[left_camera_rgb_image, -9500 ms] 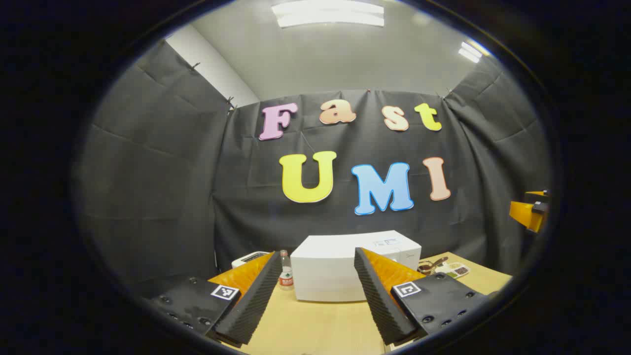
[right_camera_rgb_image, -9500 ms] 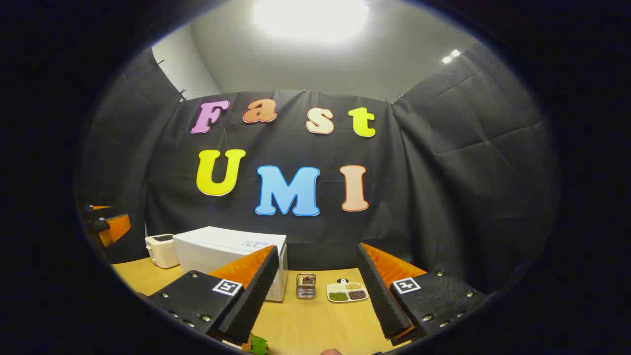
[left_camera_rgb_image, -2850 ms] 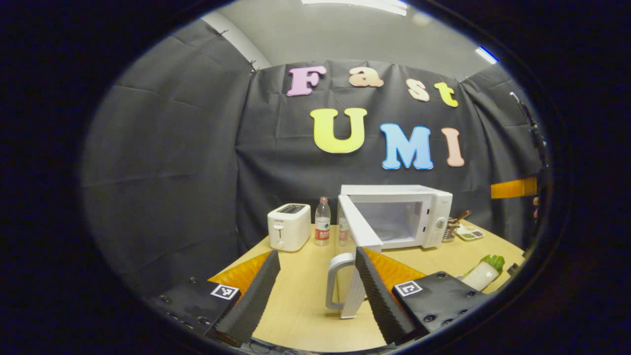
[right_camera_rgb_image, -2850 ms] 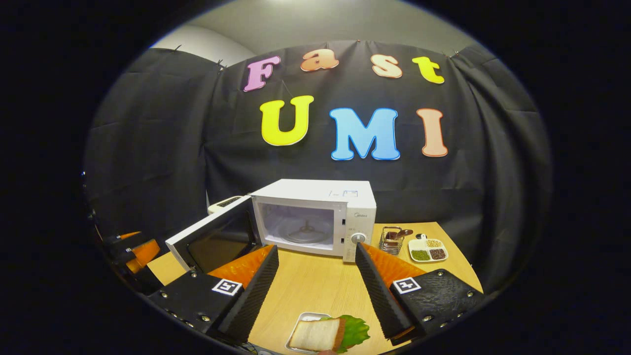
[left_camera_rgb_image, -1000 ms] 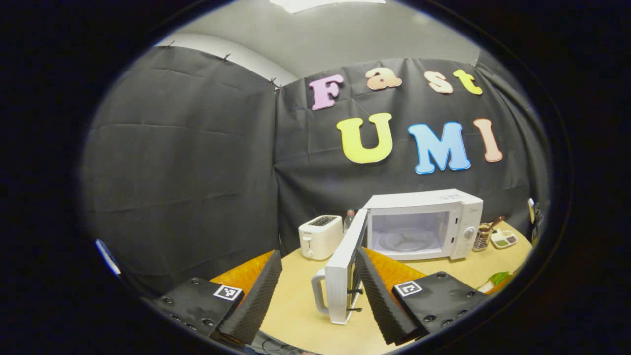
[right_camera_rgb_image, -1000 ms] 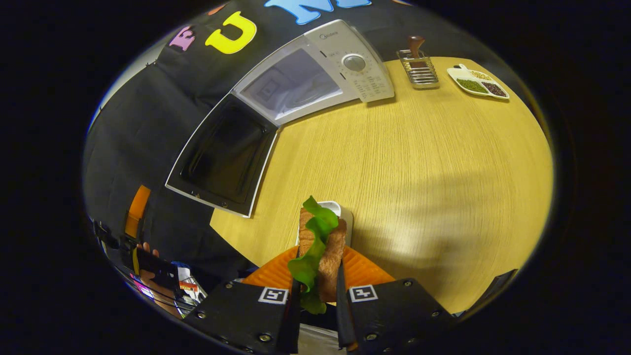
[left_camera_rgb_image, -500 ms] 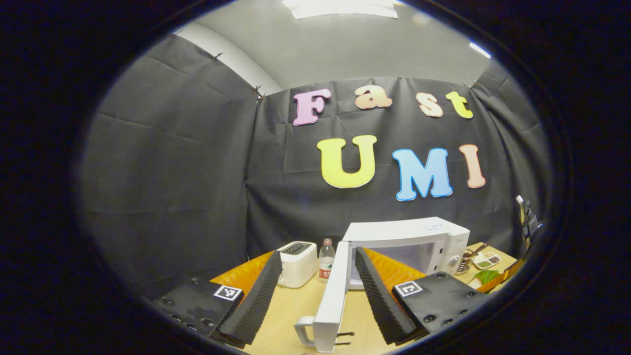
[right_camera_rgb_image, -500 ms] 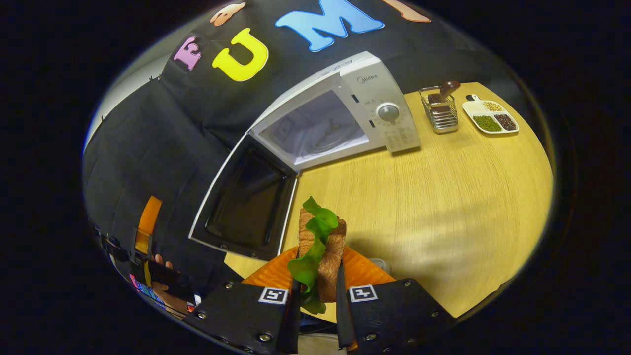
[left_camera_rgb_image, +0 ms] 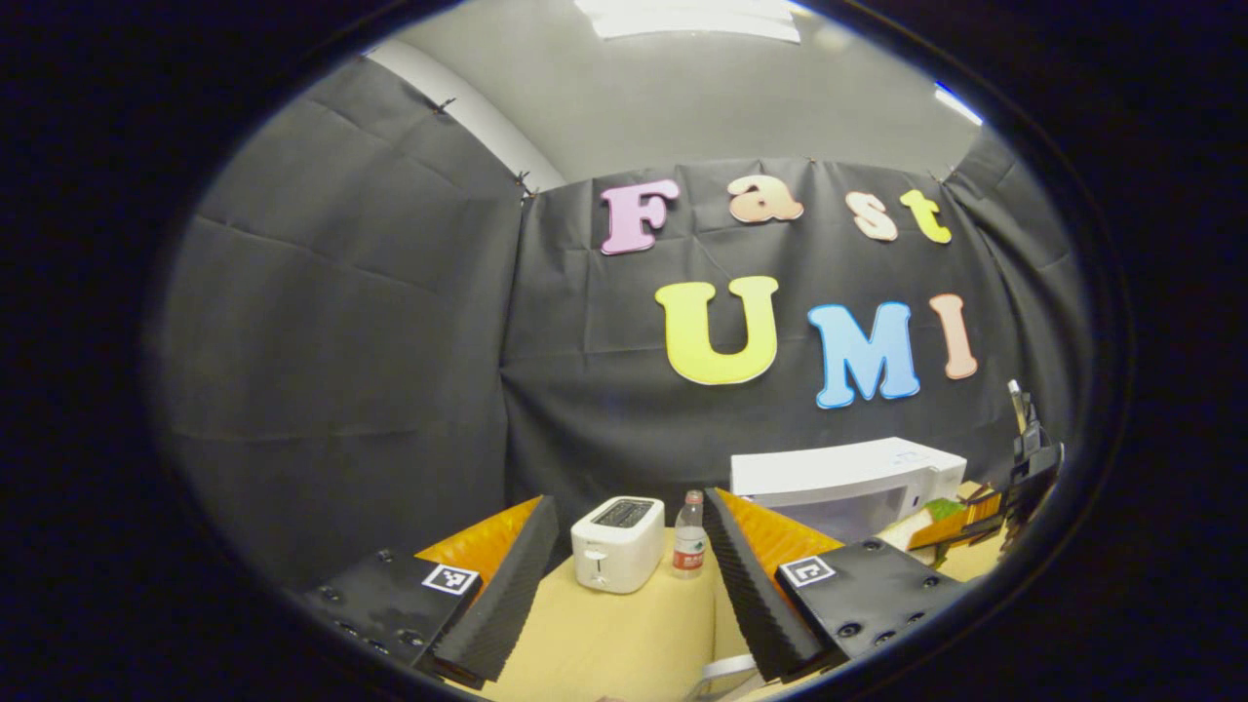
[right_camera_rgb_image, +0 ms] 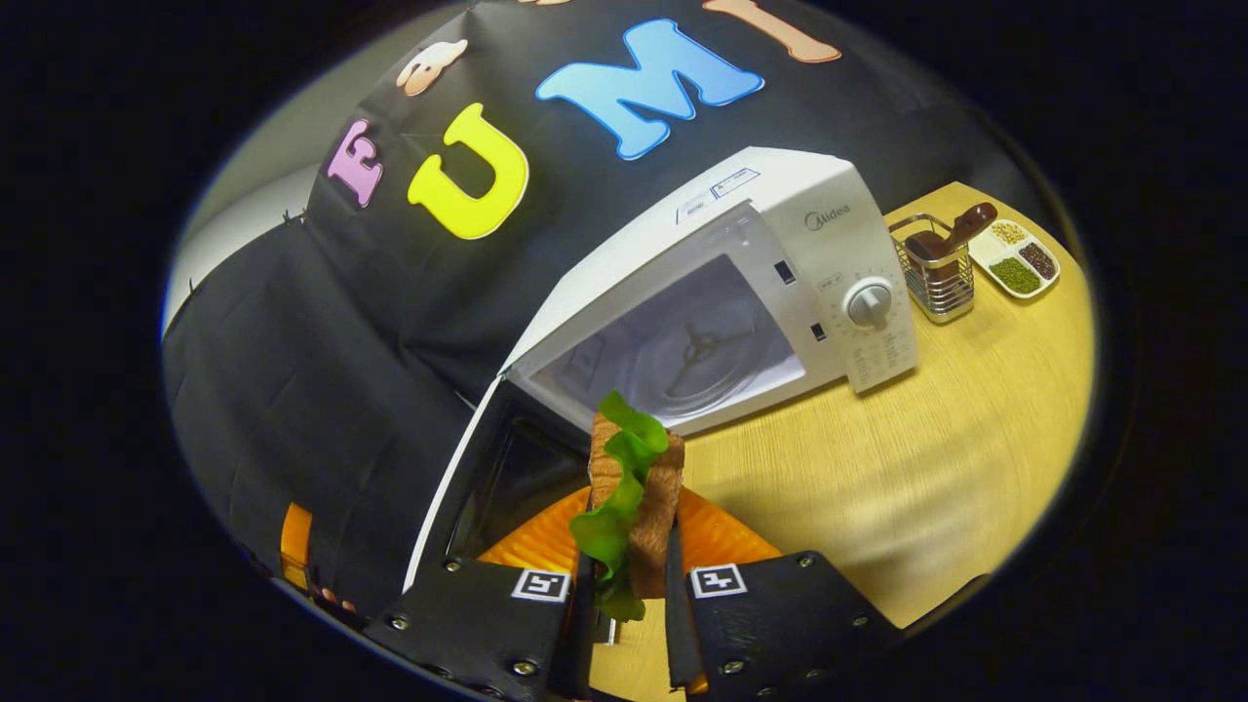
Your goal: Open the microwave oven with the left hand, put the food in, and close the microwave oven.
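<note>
The white microwave [right_camera_rgb_image: 780, 244] stands with its door [right_camera_rgb_image: 487, 487] swung wide to the left, and its cavity [right_camera_rgb_image: 682, 351] with the turntable hub is exposed. My right gripper [right_camera_rgb_image: 629, 546] is shut on a sandwich [right_camera_rgb_image: 643, 468] of bread and green lettuce, held upright just in front of the cavity's lower left corner. In the left gripper view, my left gripper [left_camera_rgb_image: 629, 499] is open and holds nothing. It points at the wall left of the microwave [left_camera_rgb_image: 848, 473]. A white curve of the door handle [left_camera_rgb_image: 726, 668] shows at the bottom edge.
A white toaster [left_camera_rgb_image: 617, 541] and a water bottle [left_camera_rgb_image: 688, 548] stand left of the microwave on the wooden table [right_camera_rgb_image: 926, 439]. A wire rack with a brown utensil [right_camera_rgb_image: 936, 268] and a divided dish of beans [right_camera_rgb_image: 1019, 258] sit right of it.
The right gripper has carried the sandwich up off the table and closer to the open cavity. The left gripper has swung left, so the door slid down out of its view.
</note>
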`<control>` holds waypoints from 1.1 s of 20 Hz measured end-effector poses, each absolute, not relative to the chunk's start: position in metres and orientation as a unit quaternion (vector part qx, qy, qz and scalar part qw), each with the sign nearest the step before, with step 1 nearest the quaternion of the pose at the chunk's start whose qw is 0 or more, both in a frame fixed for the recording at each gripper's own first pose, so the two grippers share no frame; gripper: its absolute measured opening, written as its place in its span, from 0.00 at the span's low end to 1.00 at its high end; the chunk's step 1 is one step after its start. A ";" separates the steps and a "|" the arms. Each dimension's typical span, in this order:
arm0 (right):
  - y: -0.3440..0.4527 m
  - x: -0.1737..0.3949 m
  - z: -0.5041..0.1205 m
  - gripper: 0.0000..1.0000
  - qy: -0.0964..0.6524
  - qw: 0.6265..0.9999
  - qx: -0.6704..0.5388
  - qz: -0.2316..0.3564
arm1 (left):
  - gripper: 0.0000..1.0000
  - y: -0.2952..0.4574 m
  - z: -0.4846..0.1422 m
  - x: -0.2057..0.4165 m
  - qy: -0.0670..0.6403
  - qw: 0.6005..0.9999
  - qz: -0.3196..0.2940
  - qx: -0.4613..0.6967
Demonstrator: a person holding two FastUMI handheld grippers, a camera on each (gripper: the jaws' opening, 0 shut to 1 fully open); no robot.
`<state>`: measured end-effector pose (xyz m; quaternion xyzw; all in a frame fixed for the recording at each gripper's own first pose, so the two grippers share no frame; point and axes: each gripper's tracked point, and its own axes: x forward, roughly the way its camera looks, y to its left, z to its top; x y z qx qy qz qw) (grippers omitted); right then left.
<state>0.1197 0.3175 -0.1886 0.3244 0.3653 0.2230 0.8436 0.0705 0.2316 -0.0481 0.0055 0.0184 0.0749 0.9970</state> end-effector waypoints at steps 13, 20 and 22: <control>0.382 0.246 -0.253 0.30 0.274 0.879 0.367 0.134 | 0.93 0.297 -0.057 0.101 0.040 0.996 0.072 0.021; 0.399 0.290 -0.277 0.34 0.244 0.902 0.334 0.122 | 0.99 0.325 -0.069 0.090 0.060 0.993 0.094 0.049; 0.396 0.299 -0.284 0.40 0.240 0.911 0.316 0.109 | 0.96 0.331 -0.071 0.087 0.064 0.991 0.102 0.050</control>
